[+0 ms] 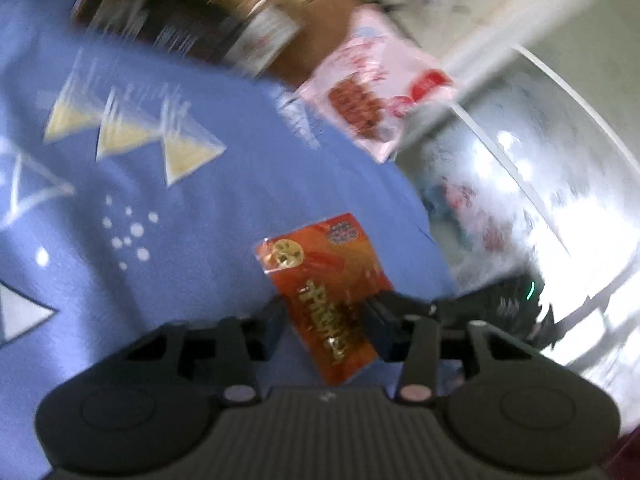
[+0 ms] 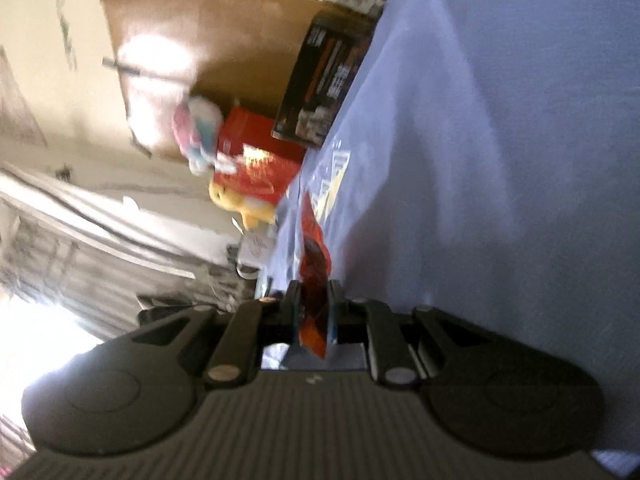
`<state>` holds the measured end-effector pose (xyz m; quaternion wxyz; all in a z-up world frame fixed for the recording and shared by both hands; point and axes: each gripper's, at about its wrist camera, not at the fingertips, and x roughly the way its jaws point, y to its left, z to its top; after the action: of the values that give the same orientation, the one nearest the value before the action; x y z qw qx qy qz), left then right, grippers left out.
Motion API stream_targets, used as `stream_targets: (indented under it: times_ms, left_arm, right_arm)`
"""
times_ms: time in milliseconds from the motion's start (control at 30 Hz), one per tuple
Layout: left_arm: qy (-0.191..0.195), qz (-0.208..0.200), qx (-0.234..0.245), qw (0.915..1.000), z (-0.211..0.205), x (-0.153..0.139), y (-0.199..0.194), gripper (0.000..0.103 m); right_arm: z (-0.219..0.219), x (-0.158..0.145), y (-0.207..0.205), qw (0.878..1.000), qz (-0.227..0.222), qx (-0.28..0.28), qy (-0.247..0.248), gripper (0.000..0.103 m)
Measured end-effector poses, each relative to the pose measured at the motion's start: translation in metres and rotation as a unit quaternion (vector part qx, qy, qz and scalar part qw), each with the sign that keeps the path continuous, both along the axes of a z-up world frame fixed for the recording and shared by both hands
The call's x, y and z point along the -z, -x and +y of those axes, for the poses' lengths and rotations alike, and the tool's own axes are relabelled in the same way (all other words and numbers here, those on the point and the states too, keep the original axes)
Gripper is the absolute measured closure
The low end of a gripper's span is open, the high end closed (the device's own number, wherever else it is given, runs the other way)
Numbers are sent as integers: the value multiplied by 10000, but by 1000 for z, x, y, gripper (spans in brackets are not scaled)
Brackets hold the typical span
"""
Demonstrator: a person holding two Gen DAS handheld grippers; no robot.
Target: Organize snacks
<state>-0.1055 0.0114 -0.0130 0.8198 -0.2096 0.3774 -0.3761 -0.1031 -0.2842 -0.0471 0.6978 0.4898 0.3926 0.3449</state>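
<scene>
In the left wrist view an orange snack packet [image 1: 322, 292] with gold lettering sits between the fingers of my left gripper [image 1: 326, 320] over the blue patterned cloth [image 1: 180, 220]. The jaws look closed against its sides. A pink-and-white snack bag [image 1: 376, 96] lies at the cloth's far edge. In the right wrist view my right gripper [image 2: 314, 312] is shut on a thin red-orange snack packet [image 2: 314, 280], held edge-on above the blue cloth [image 2: 480, 160]. Both views are motion-blurred.
A clear plastic bin [image 1: 520, 200] stands to the right of the cloth. A dark box [image 2: 324, 88], a red box [image 2: 256, 156] and plush toys [image 2: 200, 136] sit along the table's far edge by a brown board [image 2: 200, 20].
</scene>
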Motion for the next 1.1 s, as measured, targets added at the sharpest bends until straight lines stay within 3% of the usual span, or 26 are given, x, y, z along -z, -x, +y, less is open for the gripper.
stream_targets:
  times_ms: [133, 267, 500, 600, 700, 833, 900, 1000, 1100]
  left_arm:
    - [-99, -343, -55, 9993, 13, -1, 27, 64]
    - [108, -59, -243, 9996, 38, -2, 41, 64]
    - [9, 378, -729, 9966, 75, -15, 60, 61]
    - [116, 280, -772, 9966, 82, -32, 54, 56]
    - [169, 262, -782, 9965, 75, -41, 34, 43]
    - [326, 619, -595, 9958, 52, -27, -5, 42]
    - [92, 620, -614, 9961, 42, -19, -16, 42]
    - [111, 638, -653, 9958, 50, -10, -23, 57]
    - [229, 694, -973, 9926, 88, -7, -12, 64]
  right_arm:
    - [12, -2, 3, 9995, -101, -230, 178, 87]
    - [31, -6, 1, 9979, -146, -534, 347, 87]
    - [69, -10, -2, 9929, -182, -1106, 409, 87]
    - [63, -18, -9, 9949, -321, -916, 255, 88]
    - [55, -29, -15, 9967, -509, -608, 190, 88]
    - [46, -36, -20, 9974, -601, -197, 335, 88]
    - [40, -36, -19, 9964, -655, 17, 538, 88]
    - [32, -30, -20, 9960, -538, 138, 703, 88]
    - [30, -23, -22, 9961, -464, 76, 747, 88]
